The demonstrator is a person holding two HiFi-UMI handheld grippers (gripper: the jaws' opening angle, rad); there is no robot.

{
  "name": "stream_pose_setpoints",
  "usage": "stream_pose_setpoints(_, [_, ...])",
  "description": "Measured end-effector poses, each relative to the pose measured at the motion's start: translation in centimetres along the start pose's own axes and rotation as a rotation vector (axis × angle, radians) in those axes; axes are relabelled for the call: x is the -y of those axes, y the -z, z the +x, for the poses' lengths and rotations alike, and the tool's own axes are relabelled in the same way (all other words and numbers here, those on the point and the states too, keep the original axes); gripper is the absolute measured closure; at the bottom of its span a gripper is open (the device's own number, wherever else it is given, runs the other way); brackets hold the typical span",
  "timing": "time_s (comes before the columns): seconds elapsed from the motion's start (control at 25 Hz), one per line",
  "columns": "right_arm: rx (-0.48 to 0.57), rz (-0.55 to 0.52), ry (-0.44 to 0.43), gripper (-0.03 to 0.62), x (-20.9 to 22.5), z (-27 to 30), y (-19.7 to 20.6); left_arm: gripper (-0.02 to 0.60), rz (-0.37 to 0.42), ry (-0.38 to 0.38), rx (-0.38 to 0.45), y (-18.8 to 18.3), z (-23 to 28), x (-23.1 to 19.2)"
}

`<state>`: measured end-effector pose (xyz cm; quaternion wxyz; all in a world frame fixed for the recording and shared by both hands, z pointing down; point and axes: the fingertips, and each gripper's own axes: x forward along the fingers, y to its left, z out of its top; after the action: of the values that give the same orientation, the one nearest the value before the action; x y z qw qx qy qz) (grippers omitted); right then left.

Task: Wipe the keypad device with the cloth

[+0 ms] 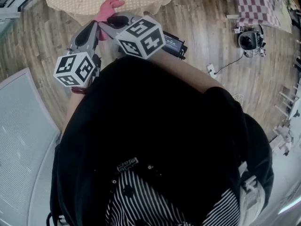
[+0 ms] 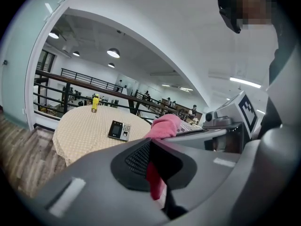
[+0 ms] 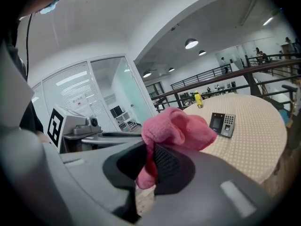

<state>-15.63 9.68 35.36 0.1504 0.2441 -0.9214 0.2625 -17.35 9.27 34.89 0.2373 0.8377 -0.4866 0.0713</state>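
Both grippers, left (image 2: 151, 166) and right (image 3: 150, 166), were each clamped on the pink cloth (image 3: 176, 126), well apart from the keypad device (image 3: 223, 124) lying right of centre on the dotted tablecloth (image 3: 254, 145), which probably called for flat, light strokes.

The left gripper (image 2: 153, 172) and the right gripper (image 3: 148, 166) sit side by side in front of the table's (image 1: 94, 4) near edge, with their tips close together. Each has part of the cloth (image 1: 107, 8) pinched between its jaws, and the rest of the cloth bunches above the tips. The keypad device (image 2: 119, 130) lies flat on the table, in from the near edge and well apart from both grippers. A bottle (image 2: 95, 102) stands behind it and to its left, nearer the far edge. A railing (image 2: 66, 93) runs behind the table. A second table (image 1: 263, 4) stands off to the right, well apart from the first.
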Motion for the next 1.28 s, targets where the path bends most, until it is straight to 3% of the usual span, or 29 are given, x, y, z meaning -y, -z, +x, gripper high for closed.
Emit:
stream_pose_setpoints(0.32, [-0.004,0.014,-0.037,0.549,4.4,0.8,-3.6,0.578,0.005,-0.031,-0.017,-3.2,4.6,-1.1])
stream_pose_setpoints(0.68, [-0.015,0.062,-0.070,0.549,9.5,1.0,-4.7,0.578,-0.007,-0.054,-0.059,-4.0,9.8,-1.3])
stream_pose_setpoints(1.04, [0.003,0.104,-0.014,0.549,13.1,1.5,-5.5,0.578,0.017,0.016,-0.102,-4.6,13.5,-1.7])
stream_pose_setpoints(1.28, [0.035,0.126,0.094,0.549,16.3,1.6,-7.0,0.578,0.050,0.141,-0.120,-6.1,17.2,-2.1])
